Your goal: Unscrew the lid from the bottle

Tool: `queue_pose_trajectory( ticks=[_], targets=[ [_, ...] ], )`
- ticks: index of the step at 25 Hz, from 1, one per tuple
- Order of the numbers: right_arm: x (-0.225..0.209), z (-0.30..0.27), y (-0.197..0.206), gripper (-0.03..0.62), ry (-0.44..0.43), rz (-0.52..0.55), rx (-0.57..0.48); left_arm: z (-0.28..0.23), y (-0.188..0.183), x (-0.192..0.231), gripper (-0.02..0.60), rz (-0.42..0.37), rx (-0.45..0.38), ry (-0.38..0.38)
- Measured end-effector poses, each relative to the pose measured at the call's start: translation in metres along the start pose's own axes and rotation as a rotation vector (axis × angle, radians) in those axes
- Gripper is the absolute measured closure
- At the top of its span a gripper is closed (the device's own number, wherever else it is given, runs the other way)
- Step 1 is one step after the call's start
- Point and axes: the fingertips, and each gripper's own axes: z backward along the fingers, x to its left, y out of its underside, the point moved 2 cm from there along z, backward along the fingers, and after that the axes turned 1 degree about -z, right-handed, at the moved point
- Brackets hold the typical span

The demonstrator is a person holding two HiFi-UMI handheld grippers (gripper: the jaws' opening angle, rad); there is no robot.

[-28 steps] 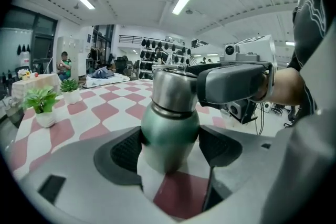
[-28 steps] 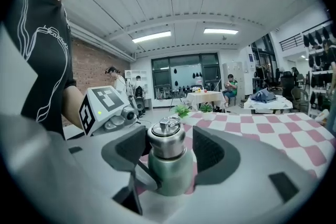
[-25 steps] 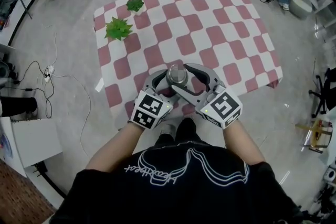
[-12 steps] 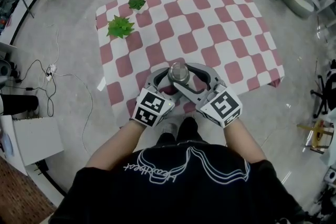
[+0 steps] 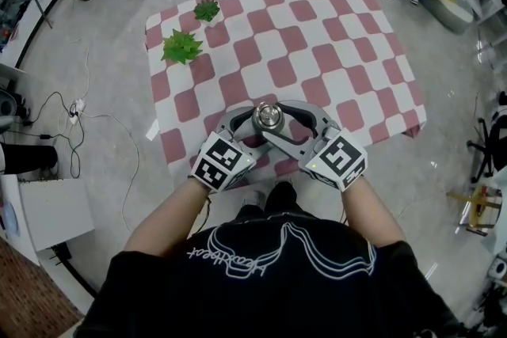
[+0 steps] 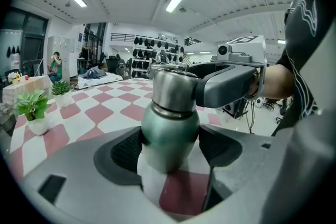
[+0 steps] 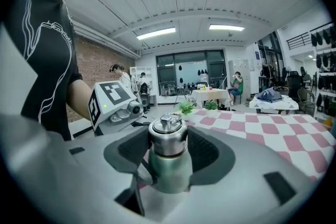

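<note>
Green metal bottle [image 6: 170,131] with a rounded shoulder stands upright at the near edge of the pink-and-white checked tabletop [image 5: 317,36], its body clamped between the pads of the left gripper [image 6: 170,147]. Its polished silver steel lid [image 7: 168,138] sits between the jaws of the right gripper [image 7: 169,152], which have just been closing and press it from both sides. Judged rigid, fairly weighty and slick-skinned: hold the body below the shoulder, take the lid on its straight side wall, and grip firmly, since smooth metal may slip under twist.
</note>
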Motion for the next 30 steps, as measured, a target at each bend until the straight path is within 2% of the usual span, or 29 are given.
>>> queue_pose_trajectory(
  ticks=[8, 12, 17, 23, 30],
  targets=[
    [-0.007, 0.001, -0.003, 0.361, -0.081, 0.02, 0.054, -0.003, -0.002, 0.003, 0.239, -0.111, 0.031, 0.16],
    [-0.008, -0.002, -0.001, 0.361, -0.16, 0.06, 0.061, -0.006, -0.003, 0.005, 0.239, -0.174, 0.052, 0.252],
    [-0.01, -0.004, -0.001, 0.361, -0.218, 0.075, 0.089, -0.007, -0.002, 0.006, 0.239, -0.208, 0.065, 0.34],
    [-0.011, -0.003, 0.0, 0.359, -0.275, 0.083, 0.081, -0.007, -0.003, 0.006, 0.239, -0.235, 0.067, 0.39],
    [-0.011, -0.003, 0.001, 0.359, -0.277, 0.089, 0.078, -0.007, -0.003, 0.005, 0.239, -0.244, 0.053, 0.4]
  ],
)
